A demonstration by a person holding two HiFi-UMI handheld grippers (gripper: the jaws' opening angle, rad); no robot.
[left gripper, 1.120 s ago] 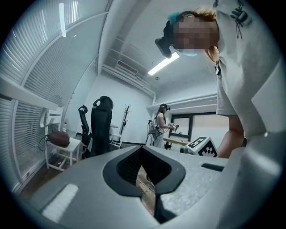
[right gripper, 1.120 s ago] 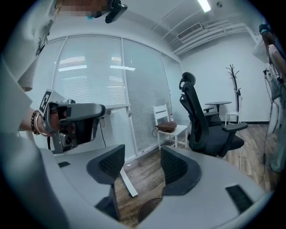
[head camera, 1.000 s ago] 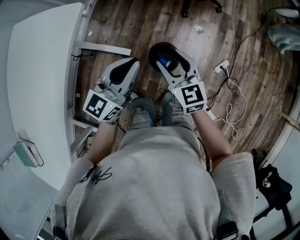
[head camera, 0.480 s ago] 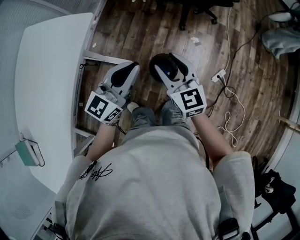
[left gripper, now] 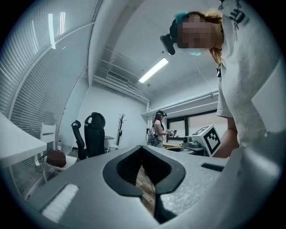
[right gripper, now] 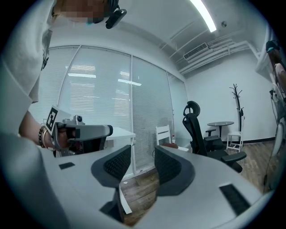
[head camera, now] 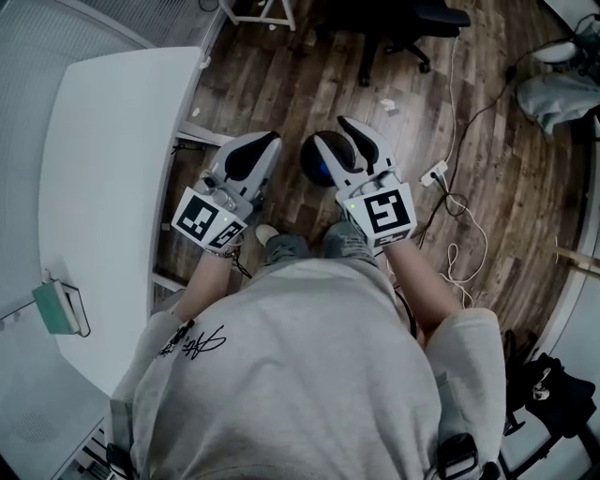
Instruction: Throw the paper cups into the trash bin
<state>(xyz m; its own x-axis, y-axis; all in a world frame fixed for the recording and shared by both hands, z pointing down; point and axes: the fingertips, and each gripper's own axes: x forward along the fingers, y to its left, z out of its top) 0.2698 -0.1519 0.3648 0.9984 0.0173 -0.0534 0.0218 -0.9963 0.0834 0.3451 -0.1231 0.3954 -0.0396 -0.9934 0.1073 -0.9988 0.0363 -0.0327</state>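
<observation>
Two handheld grippers are held level above a wood-plank floor (head camera: 281, 84) by a person in a grey sweatshirt (head camera: 300, 375). At far left, a white counter (head camera: 103, 169) curves alongside. The left gripper (head camera: 269, 141) is clenched on nothing, its pads meeting at the tips. Just right of it, a dark round trash bin (head camera: 317, 167) with something blue inside stands on the floor, partly covered by the right gripper (head camera: 333, 133). That gripper's jaws stand apart with only air between them and have just been closing. Farther right, a white power strip (head camera: 433, 173) and its cords lie on the boards. A black office chair (head camera: 412, 23) stands beyond.
</observation>
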